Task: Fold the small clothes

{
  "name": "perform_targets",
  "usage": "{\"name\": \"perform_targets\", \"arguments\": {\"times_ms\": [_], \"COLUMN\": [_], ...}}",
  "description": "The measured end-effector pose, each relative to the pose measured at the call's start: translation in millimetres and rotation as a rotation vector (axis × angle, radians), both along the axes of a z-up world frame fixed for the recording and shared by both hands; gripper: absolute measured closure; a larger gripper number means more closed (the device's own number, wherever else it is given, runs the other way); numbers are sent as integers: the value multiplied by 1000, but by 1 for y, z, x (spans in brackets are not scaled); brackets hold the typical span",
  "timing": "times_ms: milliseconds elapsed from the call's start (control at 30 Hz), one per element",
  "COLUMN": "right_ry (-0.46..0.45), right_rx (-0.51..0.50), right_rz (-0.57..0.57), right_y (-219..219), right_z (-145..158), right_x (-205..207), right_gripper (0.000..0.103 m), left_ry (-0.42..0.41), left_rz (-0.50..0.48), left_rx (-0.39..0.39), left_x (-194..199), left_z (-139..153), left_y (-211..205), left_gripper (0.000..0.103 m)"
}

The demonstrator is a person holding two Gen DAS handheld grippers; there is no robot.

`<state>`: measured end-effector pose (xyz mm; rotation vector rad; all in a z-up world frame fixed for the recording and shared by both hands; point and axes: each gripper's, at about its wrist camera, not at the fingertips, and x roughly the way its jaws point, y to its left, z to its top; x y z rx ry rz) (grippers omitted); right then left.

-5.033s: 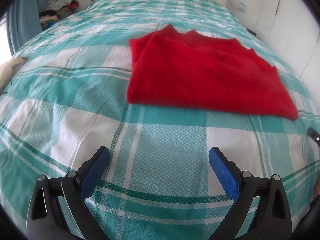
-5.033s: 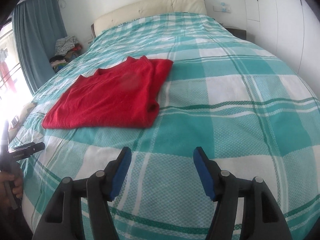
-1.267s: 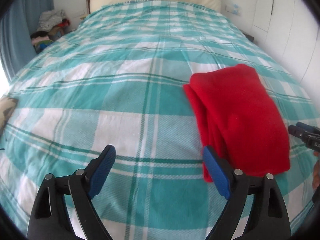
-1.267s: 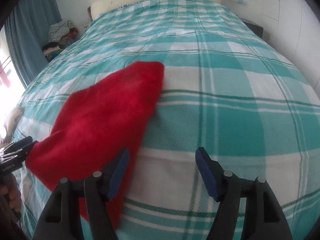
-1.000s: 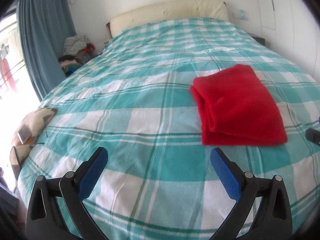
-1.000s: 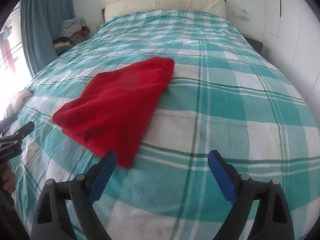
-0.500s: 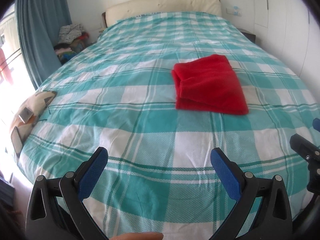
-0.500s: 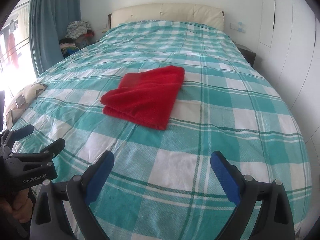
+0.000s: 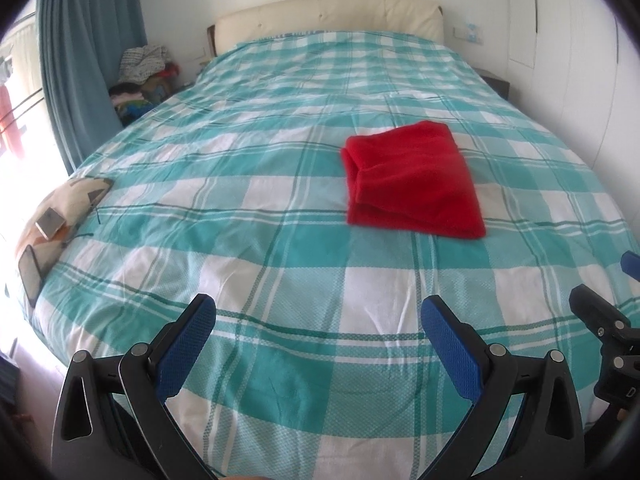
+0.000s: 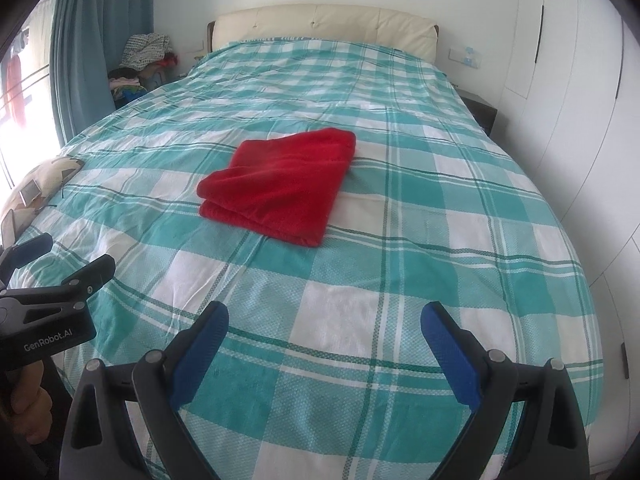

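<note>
Now the fuzzy red knit garment (image 9: 412, 182), folded into a thick rectangle, lies mid-bed on the teal-and-white checked woven bedspread (image 9: 248, 200). Well short of it, left gripper (image 9: 318, 334) and right gripper (image 10: 324, 340) gape wide, holding nothing.

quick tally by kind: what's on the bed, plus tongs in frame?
Folded red garment: 1
Patterned cushion at the bed's left edge: 1
Flat phone-like devices on the cushion: 2
Tongs, both open and empty: 2, left tongs, right tongs
Total: 6
</note>
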<state>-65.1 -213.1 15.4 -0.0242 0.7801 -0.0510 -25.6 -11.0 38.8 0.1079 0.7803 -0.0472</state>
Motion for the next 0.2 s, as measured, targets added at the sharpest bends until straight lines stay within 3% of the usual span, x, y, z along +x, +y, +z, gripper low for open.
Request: {"name": "perform_targets", "arguments": {"times_ms": [200], "right_ry": [-13], "right_rx": [4], "right_rz": [9], "right_y": [4], "right_z": [5], "right_x": [0], "right_gripper": [7], "left_ry": [-37], "left_rz": [-2], "left_rx": [0], "left_x": [-8], "left_z": [9], "left_y": [-2], "left_gripper": [0]}}
